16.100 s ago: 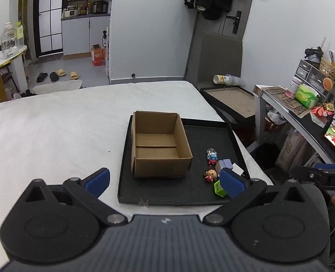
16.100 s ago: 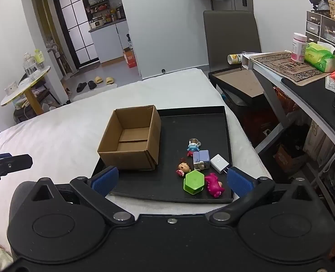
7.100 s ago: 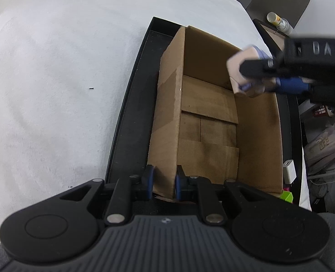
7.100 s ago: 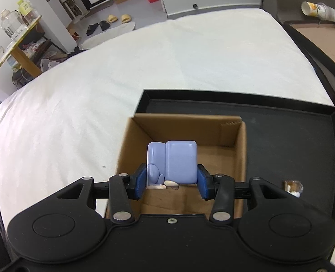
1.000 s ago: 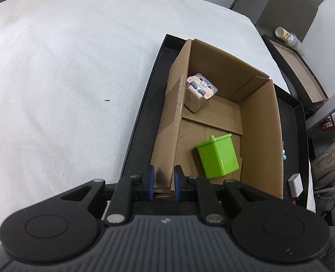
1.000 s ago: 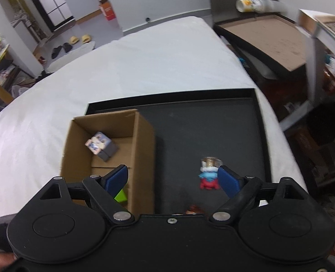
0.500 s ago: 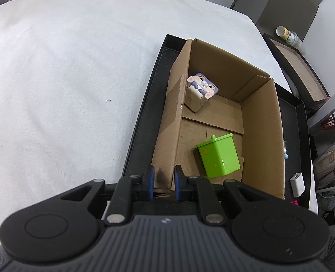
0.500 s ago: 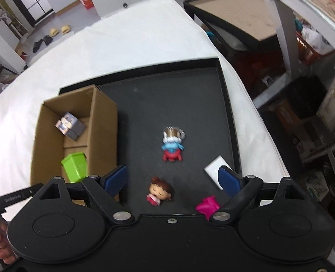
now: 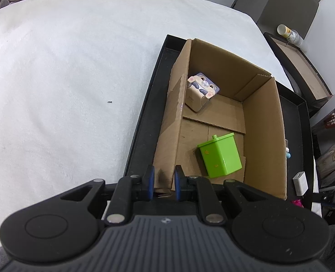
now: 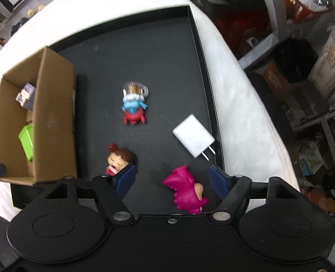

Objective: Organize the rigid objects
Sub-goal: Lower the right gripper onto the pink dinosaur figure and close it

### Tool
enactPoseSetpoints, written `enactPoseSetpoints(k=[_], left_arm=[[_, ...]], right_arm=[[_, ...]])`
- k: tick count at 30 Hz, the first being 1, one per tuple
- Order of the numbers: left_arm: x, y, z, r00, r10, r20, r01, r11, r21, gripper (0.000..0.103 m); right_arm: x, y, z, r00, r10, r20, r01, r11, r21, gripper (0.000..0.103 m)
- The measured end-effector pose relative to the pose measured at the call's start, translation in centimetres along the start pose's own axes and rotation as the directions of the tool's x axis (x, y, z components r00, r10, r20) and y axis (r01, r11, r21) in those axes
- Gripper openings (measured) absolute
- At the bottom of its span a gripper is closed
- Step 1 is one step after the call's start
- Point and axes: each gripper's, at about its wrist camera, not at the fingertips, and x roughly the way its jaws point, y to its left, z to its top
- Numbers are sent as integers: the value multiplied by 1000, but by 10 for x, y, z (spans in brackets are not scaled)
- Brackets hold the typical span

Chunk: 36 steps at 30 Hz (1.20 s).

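Left gripper [image 9: 163, 179] is clamped on the near wall of the cardboard box [image 9: 263, 136], one finger outside and one inside, bracing it on the black tray [image 10: 199, 52]. Box contents so far: green hexagonal container [image 9: 220, 156] near the front, bunny-print cube [image 9: 200, 93] against the left wall toward the back. Right gripper [image 10: 173, 179] hangs low over the tray's near edge, jaws spread wide and empty, with the pink dinosaur figure [image 10: 185, 190] lying on its side between the fingers. Other loose pieces on the tray: brown-haired doll [image 10: 118, 158] touching the left finger, white charger plug [image 10: 193, 138] just ahead to the right, blue-and-red figure [image 10: 134, 106] farther up. Judged step: pick the pink figure. To do it well, centre on the body rather than the tail, and shift slightly right so the left finger does not catch the doll on closing. Close across the narrow width; the shape is irregular and may twist. Keep the box held so the drop lands in the free space behind the green container
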Motion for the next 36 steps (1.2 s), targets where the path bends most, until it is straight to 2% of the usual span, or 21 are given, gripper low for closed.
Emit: enactPoseSetpoints(k=[13, 18, 23, 31, 34, 36], left_arm=[[2, -7, 0, 999, 32, 2, -32, 999, 16, 16], [2, -7, 0, 999, 41, 3, -41, 999, 17, 16], [3, -8, 0, 999, 47, 3, -48, 999, 22, 16], [3, -8, 0, 999, 49, 5, -49, 999, 18, 16], [3, -8, 0, 999, 48, 4, -48, 999, 18, 16], [3, -8, 0, 999, 48, 5, -48, 999, 19, 16]], right_arm=[[36, -8, -8, 996, 2, -88, -5, 1000, -27, 61], [46, -8, -10, 992, 31, -124, -34, 999, -25, 60], [50, -9, -12, 985, 99, -144, -99, 995, 8, 55], [61, -6, -16, 981, 95, -167, -97, 995, -6, 53], [66, -1, -18, 982, 71, -175, -77, 997, -32, 43], [67, 2, -19, 983, 69, -171, -76, 996, -37, 42]])
